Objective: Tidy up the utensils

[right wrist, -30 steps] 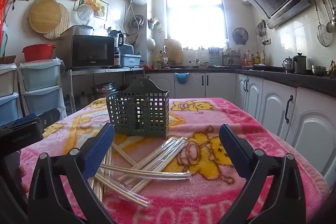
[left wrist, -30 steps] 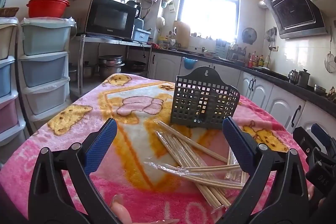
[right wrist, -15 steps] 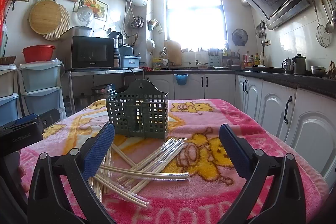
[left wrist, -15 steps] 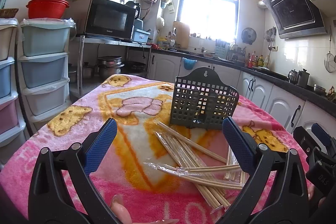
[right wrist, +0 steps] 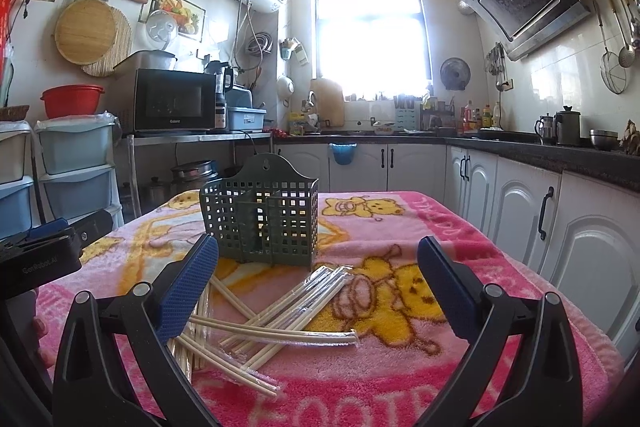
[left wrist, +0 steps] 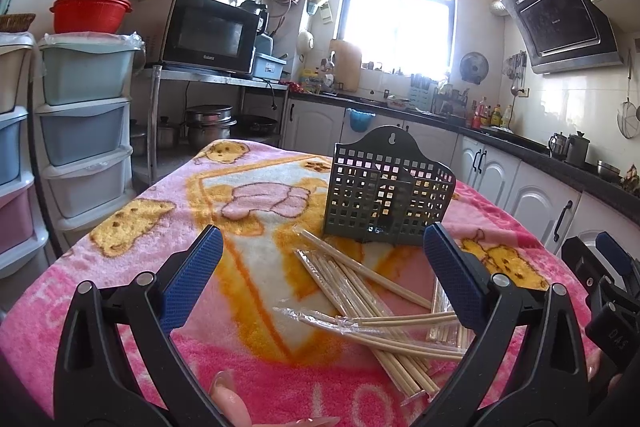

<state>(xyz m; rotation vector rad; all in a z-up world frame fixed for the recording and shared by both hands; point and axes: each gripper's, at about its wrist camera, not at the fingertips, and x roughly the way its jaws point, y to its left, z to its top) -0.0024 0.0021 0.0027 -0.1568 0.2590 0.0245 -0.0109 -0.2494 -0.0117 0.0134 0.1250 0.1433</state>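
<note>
A dark green perforated utensil holder (left wrist: 387,193) (right wrist: 262,219) stands upright on a table covered by a pink bear-print blanket (left wrist: 248,211) (right wrist: 400,267). Several wooden chopsticks (left wrist: 372,291) (right wrist: 276,315), some in clear plastic sleeves, lie scattered in front of it. My left gripper (left wrist: 324,263) hovers open just short of the pile, nothing between its fingers. My right gripper (right wrist: 318,275) is also open and empty, above the pile's near side. Each gripper shows at the edge of the other's view.
White lower cabinets (right wrist: 520,211) and a dark counter run along the right. Stacked plastic drawers (left wrist: 84,131) and a microwave (left wrist: 208,35) on a metal shelf stand to the left. A fingertip (left wrist: 228,399) shows at the bottom of the left wrist view.
Both views have shifted only slightly; the holder and chopsticks lie as before and both grippers stay open.
</note>
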